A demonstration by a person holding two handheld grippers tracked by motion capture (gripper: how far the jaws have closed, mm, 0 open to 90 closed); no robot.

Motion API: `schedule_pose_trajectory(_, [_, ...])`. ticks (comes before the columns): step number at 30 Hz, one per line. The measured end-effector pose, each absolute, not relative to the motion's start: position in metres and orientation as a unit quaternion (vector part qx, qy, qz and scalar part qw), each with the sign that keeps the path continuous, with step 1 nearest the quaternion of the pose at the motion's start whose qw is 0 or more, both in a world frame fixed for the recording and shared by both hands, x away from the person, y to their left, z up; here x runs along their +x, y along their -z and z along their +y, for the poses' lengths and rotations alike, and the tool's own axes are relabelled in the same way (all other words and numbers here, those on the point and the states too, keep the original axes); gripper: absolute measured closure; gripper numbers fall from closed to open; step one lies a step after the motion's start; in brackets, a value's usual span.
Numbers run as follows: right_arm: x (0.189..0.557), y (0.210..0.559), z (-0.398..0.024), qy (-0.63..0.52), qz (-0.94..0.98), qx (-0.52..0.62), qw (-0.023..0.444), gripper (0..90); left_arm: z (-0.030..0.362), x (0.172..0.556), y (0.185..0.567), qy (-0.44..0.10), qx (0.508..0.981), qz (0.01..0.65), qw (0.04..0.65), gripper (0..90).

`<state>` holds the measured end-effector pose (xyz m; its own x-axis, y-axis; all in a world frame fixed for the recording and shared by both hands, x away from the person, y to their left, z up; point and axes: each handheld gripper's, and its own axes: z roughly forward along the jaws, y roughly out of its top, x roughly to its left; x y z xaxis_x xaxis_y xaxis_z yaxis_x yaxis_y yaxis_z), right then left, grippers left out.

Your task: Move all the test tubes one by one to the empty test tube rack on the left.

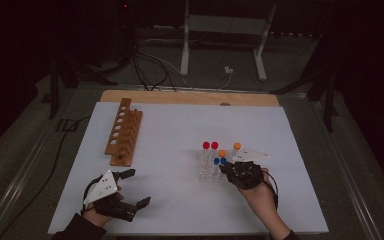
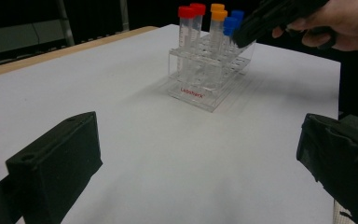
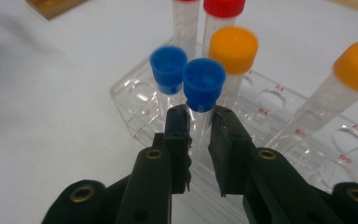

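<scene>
Left gripper sits at the near left of the white table, jaws spread wide with nothing between them, well apart from the clear tube rack. Right gripper is clamped on the nearer blue-capped tube, pads pressing its clear body just below the cap, tube upright in the rack; a second blue-capped tube stands just beside it. Behind them orange-capped tubes and red-capped tubes, and far left a wooden rack lies on the table
</scene>
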<state>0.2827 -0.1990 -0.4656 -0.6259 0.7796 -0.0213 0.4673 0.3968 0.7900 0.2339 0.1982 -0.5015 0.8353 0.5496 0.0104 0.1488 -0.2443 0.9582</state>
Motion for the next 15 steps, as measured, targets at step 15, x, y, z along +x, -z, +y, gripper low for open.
schedule_pose_trajectory(15, [0.258, 0.431, -0.211, -0.428, 0.797, 0.355, 0.235, 77.3, 0.196, 0.233, 0.499, -0.194, 0.765, 0.231, 0.569, 0.5])
